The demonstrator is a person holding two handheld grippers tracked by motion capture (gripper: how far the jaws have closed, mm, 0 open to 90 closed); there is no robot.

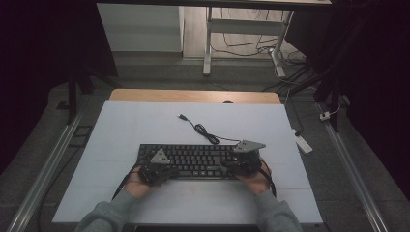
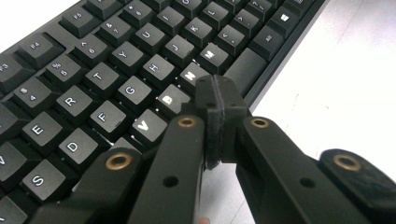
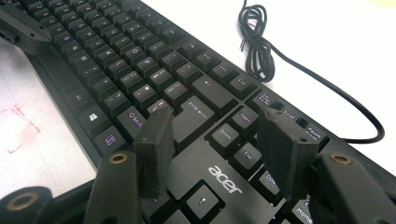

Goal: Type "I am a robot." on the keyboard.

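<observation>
Your left gripper [image 2: 217, 123], jaws pressed together and empty, hovers over the B/N keys of the keyboard [image 1: 193, 157], which lies mid-table on the white sheet [image 1: 145, 125]. Your right gripper [image 3: 217, 140], jaws apart, straddles the Enter/Delete area. Likely a key-press step: lower the closed tip squarely onto one key.

The flat black plastic keyboard [image 1: 193, 161] has matt keys; its thin black cable [image 3: 280, 60] looks glossy, lying on a smooth white tabletop [image 1: 145, 125].

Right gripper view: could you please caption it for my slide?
Open right claw poised over an Acer keyboard's Enter and arrow keys, its cable coiled on the white table.
</observation>
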